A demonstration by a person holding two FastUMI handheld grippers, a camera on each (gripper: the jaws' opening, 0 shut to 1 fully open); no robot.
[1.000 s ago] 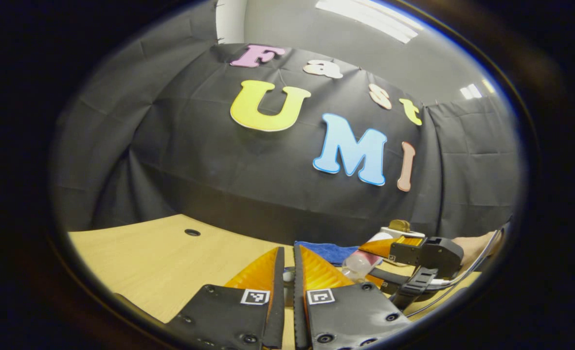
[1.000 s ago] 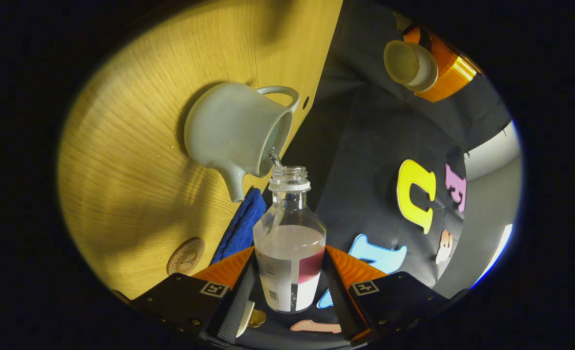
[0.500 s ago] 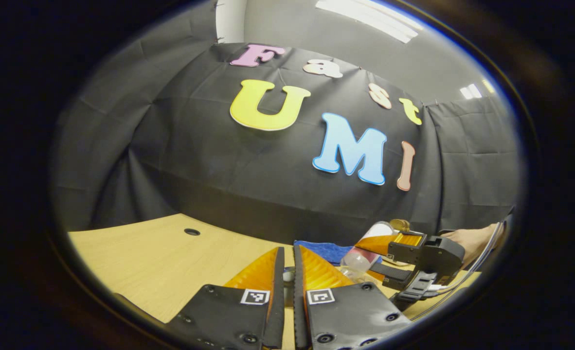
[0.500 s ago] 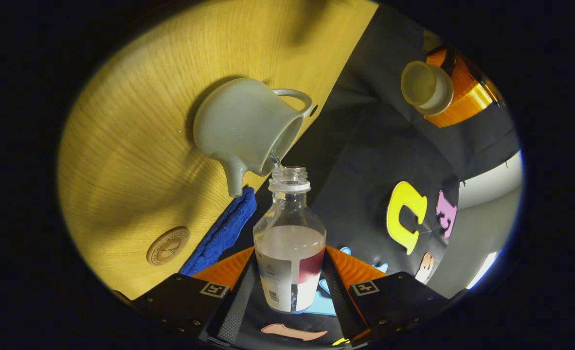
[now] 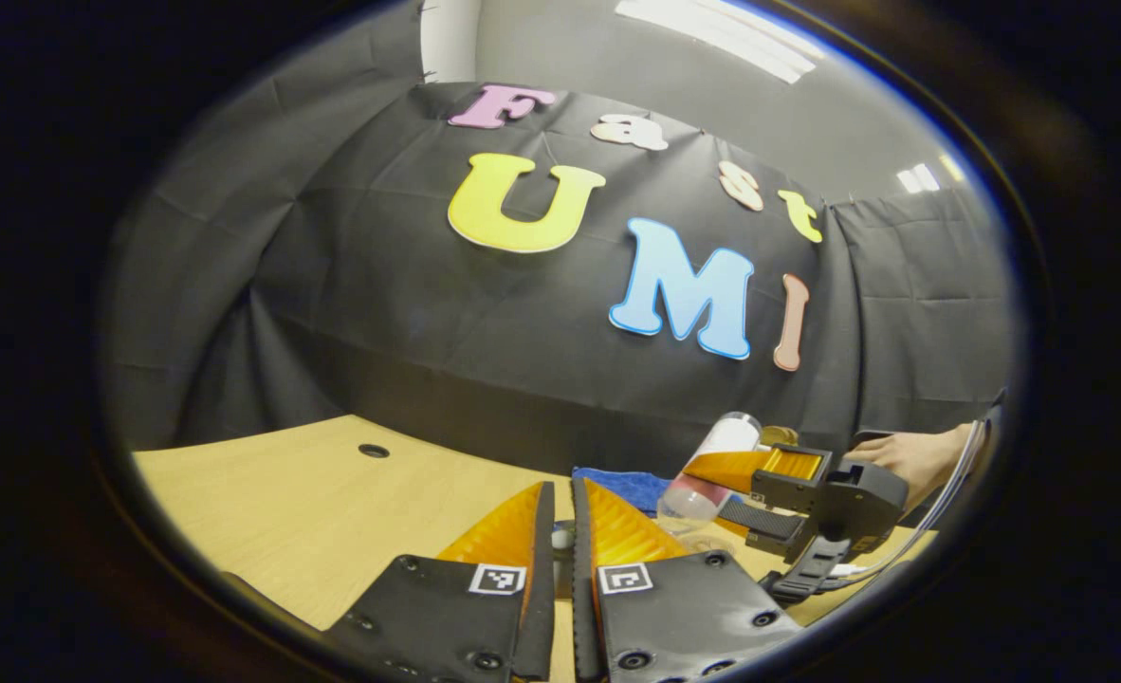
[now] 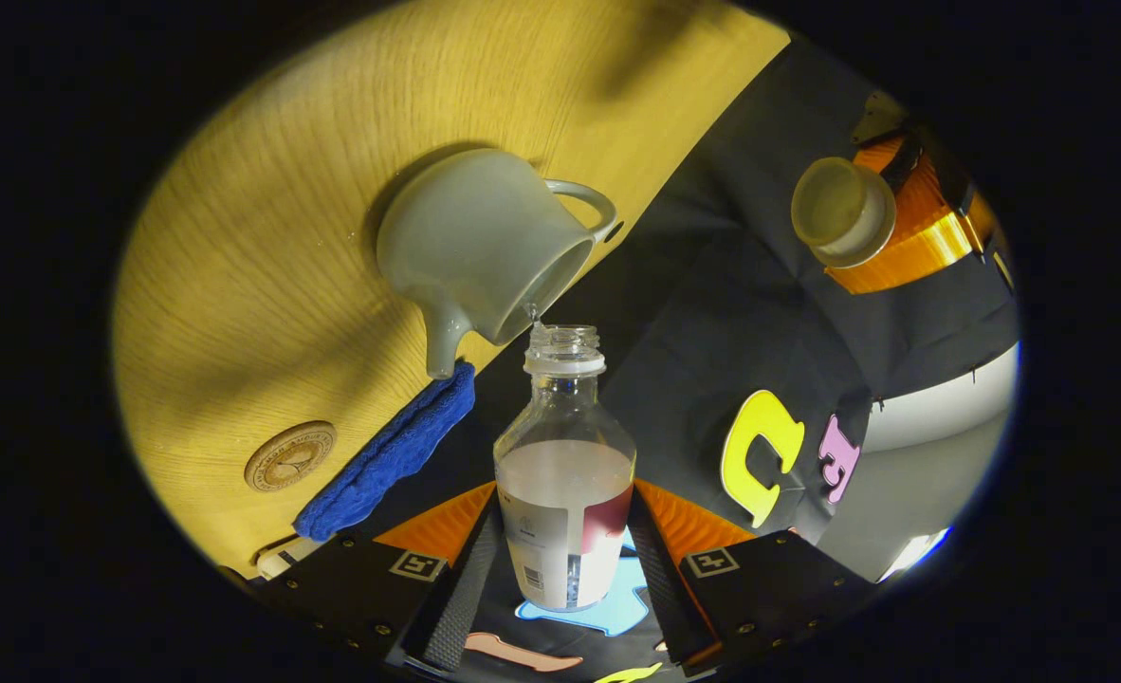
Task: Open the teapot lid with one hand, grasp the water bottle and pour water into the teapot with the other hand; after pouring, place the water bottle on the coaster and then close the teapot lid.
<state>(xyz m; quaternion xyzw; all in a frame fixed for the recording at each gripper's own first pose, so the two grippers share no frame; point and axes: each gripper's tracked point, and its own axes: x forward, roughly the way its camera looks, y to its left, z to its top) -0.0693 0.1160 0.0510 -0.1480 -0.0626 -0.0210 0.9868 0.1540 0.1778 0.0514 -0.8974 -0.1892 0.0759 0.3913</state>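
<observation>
My right gripper [image 6: 565, 503] is shut on the clear water bottle [image 6: 565, 474], which is tipped with its open mouth at the rim of the grey teapot [image 6: 480, 251]. A thin trickle runs from the mouth into the pot. Off to one side hangs the teapot lid [image 6: 840, 211], gripped by my left gripper [image 6: 869, 223]. In the left gripper view, my left gripper [image 5: 560, 512] is shut on the lid's small knob [image 5: 559, 539]. To its right are the tilted water bottle [image 5: 707, 474] and my right gripper [image 5: 726, 489]. A round wooden coaster [image 6: 289, 456] lies on the table near the teapot.
A folded blue cloth [image 6: 390, 453] lies beside the teapot's spout, between it and the coaster; the blue cloth [image 5: 627, 486] is behind my fingers in the left gripper view. The wooden table [image 5: 333, 503] has a cable hole [image 5: 374, 452]. A hand [image 5: 911, 455] holds the right gripper.
The right gripper has tipped the bottle further, its base rising higher over the teapot. The left gripper has stayed still with the lid.
</observation>
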